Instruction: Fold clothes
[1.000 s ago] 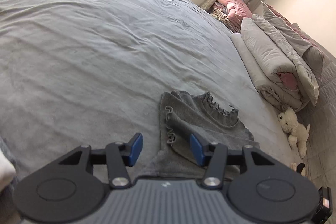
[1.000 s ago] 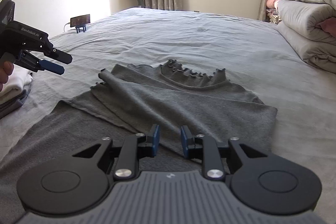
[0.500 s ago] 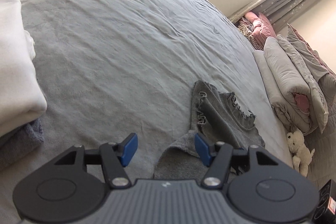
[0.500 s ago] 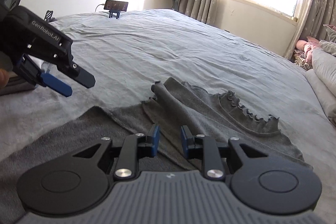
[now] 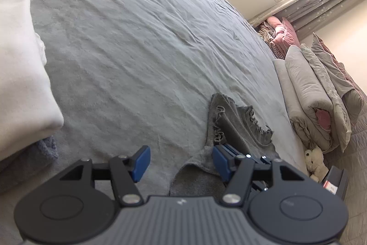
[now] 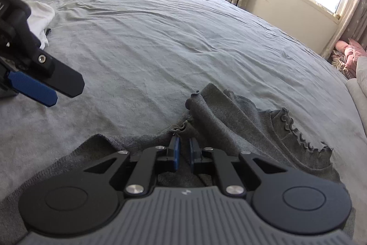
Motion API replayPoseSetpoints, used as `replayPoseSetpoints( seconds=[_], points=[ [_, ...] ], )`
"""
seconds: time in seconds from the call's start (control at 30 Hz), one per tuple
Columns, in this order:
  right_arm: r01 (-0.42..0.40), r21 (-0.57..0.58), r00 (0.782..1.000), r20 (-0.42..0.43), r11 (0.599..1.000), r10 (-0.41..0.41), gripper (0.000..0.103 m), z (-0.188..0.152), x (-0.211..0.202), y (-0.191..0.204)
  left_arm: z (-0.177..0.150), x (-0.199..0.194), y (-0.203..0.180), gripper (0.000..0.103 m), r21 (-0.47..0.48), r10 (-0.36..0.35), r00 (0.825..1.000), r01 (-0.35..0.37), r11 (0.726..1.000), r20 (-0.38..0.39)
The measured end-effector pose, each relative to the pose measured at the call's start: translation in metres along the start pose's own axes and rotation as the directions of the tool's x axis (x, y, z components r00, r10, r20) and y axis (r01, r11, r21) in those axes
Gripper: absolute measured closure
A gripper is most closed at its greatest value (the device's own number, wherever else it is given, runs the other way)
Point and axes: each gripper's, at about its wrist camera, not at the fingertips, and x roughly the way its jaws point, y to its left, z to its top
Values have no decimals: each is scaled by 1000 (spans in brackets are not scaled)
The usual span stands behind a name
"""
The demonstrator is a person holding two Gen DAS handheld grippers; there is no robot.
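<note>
Right gripper [image 6: 182, 151] is angling downward, its jaws having just been closing on a bit of cloth between the pads. Left gripper [image 5: 181, 162] is hanging wide open, gripping nothing.

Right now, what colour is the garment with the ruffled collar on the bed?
Dark grey, plain knit, no pattern. The garment shows best in the right wrist view.

The grey top [image 6: 231, 121] is soft matt knit cloth with a frilled collar. The bedsheet [image 5: 142, 43] is matt, wrinkled grey fabric. The left gripper [image 5: 179, 163] looks matt black plastic, with textured blue pads and shiny metal screws.
</note>
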Motion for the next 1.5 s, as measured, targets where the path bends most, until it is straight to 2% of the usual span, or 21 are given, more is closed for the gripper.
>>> replayPoseSetpoints(
  seconds=[0.23,0.33,0.43,0.6,0.67,0.73,0.83,0.93,0.97,1.0,1.03,1.07,1.17,1.27,1.3,1.37,1.47,1.5],
  points=[
    [-54,106,994,98,993,44,103,2,-35,-5,1,-2,1,42,-11,-4,1000,4,1000,1],
    [-88,100,994,73,991,81,103,-10,-33,4,1,-2,0,42,-12,-13,1000,13,1000,-3],
    [-87,51,996,33,995,85,101,-20,-21,17,0,-1,-3,41,4,-12,1000,12,1000,-4],
    [-130,108,990,69,986,123,98,-20,-30,12,-1,0,-4,41,24,8,1000,-8,1000,1],
    [-115,135,990,93,984,103,95,-24,-46,1,-1,1,-4,41,28,15,1000,-15,1000,1],
    [-68,188,994,101,980,50,88,-34,-62,-22,-3,2,-7,41,45,16,1000,-16,999,0],
    [37,340,998,44,940,-55,84,-64,-83,-77,-7,5,-12,41,77,22,1000,-22,997,-3],
    [191,471,981,-117,861,-154,85,-113,-92,-137,-14,11,-21,41,130,39,999,-37,991,-13],
    [192,502,981,-128,843,-147,96,-128,-97,-152,-17,13,-24,40,152,47,999,-43,987,-17],
    [137,549,990,-96,825,-101,100,-140,-106,-164,-20,16,-27,40,167,54,998,-50,985,-20],
    [88,598,996,-76,797,-53,100,-150,-114,-172,-23,20,-30,40,189,67,997,-61,980,-23],
    [67,622,997,-65,780,-34,100,-155,-121,-177,-26,24,-32,40,204,83,996,-77,976,-22],
    [70,635,998,-40,769,-58,85,-163,-138,-180,-34,34,-38,39,255,131,991,-124,959,-8],
    [84,662,996,-27,745,-88,83,-165,-142,-188,-41,40,-45,36,316,159,987,-157,936,19],
    [91,663,995,-25,743,-99,83,-161,-143,-188,-43,40,-47,36,330,163,986,-163,930,30],
    [101,622,993,-11,776,-121,83,-153,-144,-182,-47,40,-52,36,359,170,984,-177,916,53],
    [120,543,991,-22,831,-129,83,-143,-135,-171,-52,39,-60,36,402,143,987,-162,901,77],
    [129,530,991,-49,838,-122,83,-144,-128,-168,-54,39,-65,36,426,128,988,-154,892,88]
  ],
)
